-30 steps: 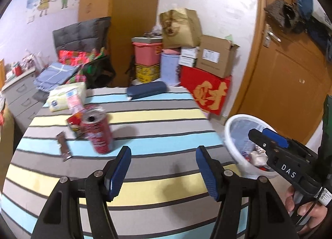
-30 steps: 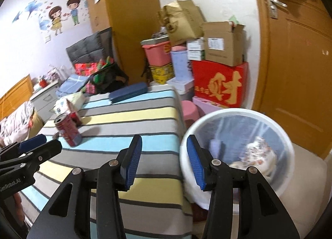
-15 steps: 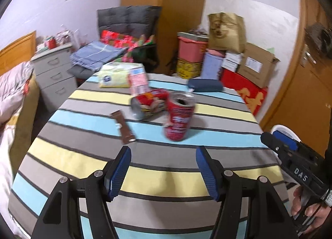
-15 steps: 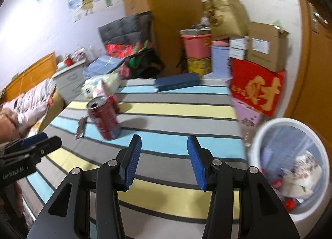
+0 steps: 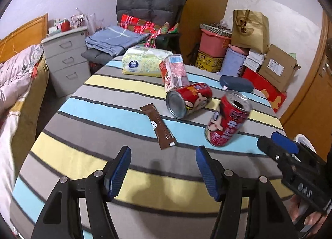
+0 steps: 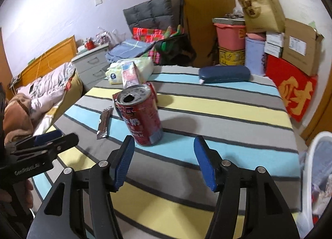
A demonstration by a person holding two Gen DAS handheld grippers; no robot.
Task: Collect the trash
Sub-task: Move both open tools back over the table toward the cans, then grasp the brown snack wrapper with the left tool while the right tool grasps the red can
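Trash is spread over the middle of the striped desk [image 5: 99, 156]: an upright red can [image 6: 141, 114] with its tab hole open, a second red can [image 5: 188, 99] lying on its side just behind it, a brown sachet [image 5: 158, 125] lying flat to the left of both, and a small drink carton [image 5: 173, 71] standing beyond the lying can. A tissue pack [image 5: 143, 62] rests at the far edge and a dark blue case [image 5: 235, 83] near the far right corner; whether these count as trash cannot be told. A white bin [image 6: 317, 168] with a liner stands on the floor off the right edge of the desk.

The left claw [image 5: 162, 168] is held apart and empty above the near part of the desk, facing the sachet. The right claw [image 6: 164, 160] is being opened, with nothing between its jaws, and the upright can stands just ahead of it.

The opened can is judged to be light, thin-walled and smooth, so it would dent under a hard squeeze and could tip if nudged. It is best taken across the middle of its body, with the pads on opposite sides. The sachet is judged flimsy and flat, best pinched at one end.
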